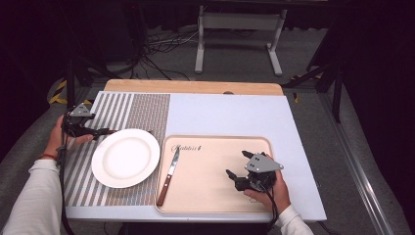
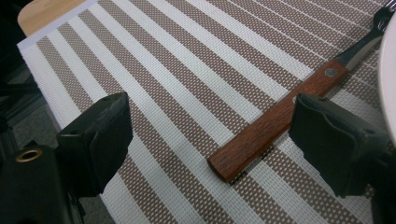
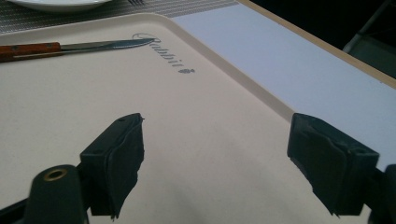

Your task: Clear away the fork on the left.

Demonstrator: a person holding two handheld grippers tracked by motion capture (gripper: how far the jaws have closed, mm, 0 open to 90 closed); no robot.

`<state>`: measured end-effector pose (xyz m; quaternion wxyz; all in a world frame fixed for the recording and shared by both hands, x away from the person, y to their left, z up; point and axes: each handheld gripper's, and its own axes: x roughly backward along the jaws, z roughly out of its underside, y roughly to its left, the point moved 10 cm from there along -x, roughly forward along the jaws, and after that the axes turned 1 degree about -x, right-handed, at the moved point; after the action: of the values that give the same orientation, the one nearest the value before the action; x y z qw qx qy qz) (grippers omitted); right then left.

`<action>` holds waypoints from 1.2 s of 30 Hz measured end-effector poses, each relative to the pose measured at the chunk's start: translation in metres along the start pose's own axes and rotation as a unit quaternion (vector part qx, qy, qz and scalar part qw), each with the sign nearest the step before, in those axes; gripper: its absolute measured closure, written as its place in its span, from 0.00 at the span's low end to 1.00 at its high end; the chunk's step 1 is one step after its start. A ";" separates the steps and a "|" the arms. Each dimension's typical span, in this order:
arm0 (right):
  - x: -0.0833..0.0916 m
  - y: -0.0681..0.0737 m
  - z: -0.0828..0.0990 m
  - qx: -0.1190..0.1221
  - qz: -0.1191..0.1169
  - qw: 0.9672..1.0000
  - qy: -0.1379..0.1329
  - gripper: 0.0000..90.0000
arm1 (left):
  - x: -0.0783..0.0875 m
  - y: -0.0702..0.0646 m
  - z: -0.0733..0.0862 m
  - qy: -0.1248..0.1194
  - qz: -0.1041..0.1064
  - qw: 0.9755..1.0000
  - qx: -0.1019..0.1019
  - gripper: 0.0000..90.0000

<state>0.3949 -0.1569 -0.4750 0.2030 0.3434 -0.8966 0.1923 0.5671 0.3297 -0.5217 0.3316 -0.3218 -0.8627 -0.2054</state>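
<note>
A fork with a brown wooden handle (image 2: 275, 121) lies on the striped placemat (image 2: 187, 70), its tines (image 2: 385, 14) reaching past the rim of the white plate (image 1: 126, 157). My left gripper (image 2: 210, 107) is open low over the mat, and the handle's end lies between the jaws without either pad pressing on it. In the high view that gripper (image 1: 104, 131) sits at the plate's upper left. A wooden-handled knife (image 1: 169, 176) rests on the left part of the beige tray (image 1: 215, 147). My right gripper (image 1: 237, 164) hovers open above the tray's right part, nothing between its jaws (image 3: 215, 126).
The placemat and tray lie on a white board (image 1: 235, 115) on top of a wooden table (image 1: 195, 86). The plate's rim (image 2: 390, 70) is close to the right jaw of the left gripper. Cables and a stand's legs (image 1: 240, 44) are on the floor beyond the table.
</note>
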 end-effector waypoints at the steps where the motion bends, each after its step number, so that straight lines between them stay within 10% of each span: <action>1: 0.000 -0.001 0.001 -0.001 0.001 1.000 0.001 0.22 | -0.003 -0.002 0.001 0.003 0.007 1.000 -0.001 0.16; 8: 0.000 -0.001 0.005 -0.005 0.003 1.000 0.007 0.22 | -0.018 -0.011 0.001 0.011 0.030 0.999 -0.012 0.18; 20: -0.003 0.001 0.008 0.001 -0.005 1.000 0.019 0.22 | -0.014 -0.031 0.000 0.001 0.103 0.995 -0.018 0.60; 28: -0.002 0.005 0.007 0.007 -0.011 1.000 0.018 0.22 | -0.011 -0.040 -0.001 0.012 0.095 0.994 -0.043 0.84; 36: -0.002 0.005 0.008 0.005 -0.016 1.000 0.018 0.22 | -0.011 -0.038 -0.002 0.008 0.069 0.997 -0.017 0.79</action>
<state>0.3907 -0.1561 -0.4834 0.2206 0.3551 -0.8861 0.2001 0.5479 0.2970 -0.5340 0.3460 -0.3847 -0.8322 -0.1992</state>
